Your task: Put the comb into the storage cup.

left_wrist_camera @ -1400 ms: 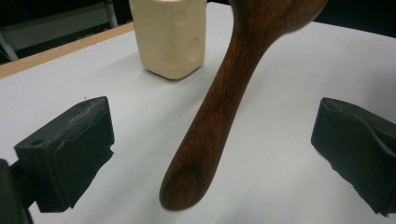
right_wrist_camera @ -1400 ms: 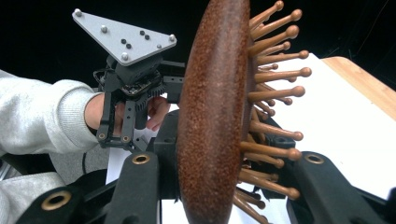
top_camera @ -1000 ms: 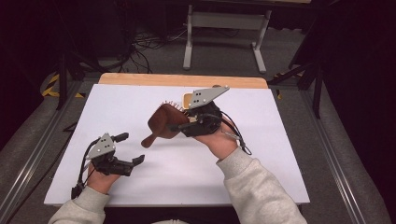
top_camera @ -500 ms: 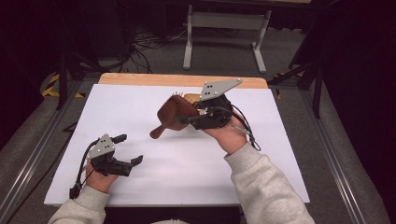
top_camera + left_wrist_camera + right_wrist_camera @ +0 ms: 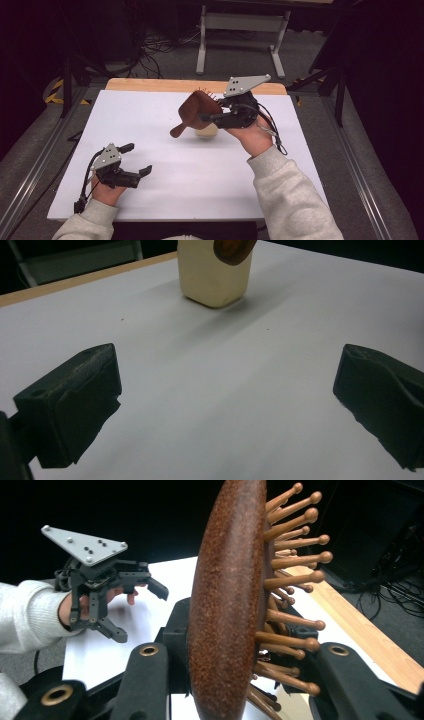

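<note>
High view: one hairbrush (image 5: 197,112) in right gripper (image 5: 212,117), one cream block (image 5: 206,131).

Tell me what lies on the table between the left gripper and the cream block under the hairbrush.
Nothing: in the left gripper view, bare white table runs from the open left gripper to the cream block.

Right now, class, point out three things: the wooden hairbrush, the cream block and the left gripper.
wooden hairbrush (image 5: 197,110), high view, on its brown back.
cream block (image 5: 214,275), left gripper view, on its front face.
left gripper (image 5: 138,159), high view, midway between its fingertips.
</note>
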`<action>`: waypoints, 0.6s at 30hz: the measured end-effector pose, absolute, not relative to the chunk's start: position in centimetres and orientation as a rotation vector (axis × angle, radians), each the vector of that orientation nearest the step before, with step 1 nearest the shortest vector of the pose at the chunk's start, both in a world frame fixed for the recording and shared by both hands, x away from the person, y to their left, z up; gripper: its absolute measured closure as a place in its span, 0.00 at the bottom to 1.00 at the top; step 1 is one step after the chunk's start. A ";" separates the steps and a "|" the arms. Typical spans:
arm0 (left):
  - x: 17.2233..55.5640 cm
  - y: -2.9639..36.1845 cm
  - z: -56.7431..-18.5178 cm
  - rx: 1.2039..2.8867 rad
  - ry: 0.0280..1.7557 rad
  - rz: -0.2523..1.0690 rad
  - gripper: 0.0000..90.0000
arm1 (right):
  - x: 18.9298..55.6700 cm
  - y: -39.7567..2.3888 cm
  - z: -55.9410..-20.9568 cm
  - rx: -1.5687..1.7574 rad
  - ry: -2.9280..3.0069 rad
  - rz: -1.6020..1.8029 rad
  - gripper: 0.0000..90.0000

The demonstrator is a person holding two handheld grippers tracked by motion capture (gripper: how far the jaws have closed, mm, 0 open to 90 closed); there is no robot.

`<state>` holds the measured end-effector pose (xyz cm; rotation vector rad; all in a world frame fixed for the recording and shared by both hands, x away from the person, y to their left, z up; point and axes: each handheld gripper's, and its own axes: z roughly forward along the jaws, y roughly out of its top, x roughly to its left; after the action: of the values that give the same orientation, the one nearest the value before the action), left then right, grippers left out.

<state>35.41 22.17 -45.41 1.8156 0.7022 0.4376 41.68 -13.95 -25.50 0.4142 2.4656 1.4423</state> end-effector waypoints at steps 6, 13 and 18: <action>35.4 22.2 -45.4 1.818 0.702 0.442 0.00 | 42.4 -14.9 -24.9 0.449 2.439 1.430 0.65; 35.5 22.1 -45.4 1.828 0.705 0.440 0.00 | 43.2 -16.0 -24.1 0.485 2.398 1.418 0.65; 35.4 22.1 -45.4 1.820 0.710 0.441 0.00 | 43.5 -16.5 -23.6 0.503 2.378 1.408 0.65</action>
<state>35.40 22.13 -45.44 1.8203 0.7097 0.4407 43.46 -16.47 -23.57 0.5033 2.3780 1.4083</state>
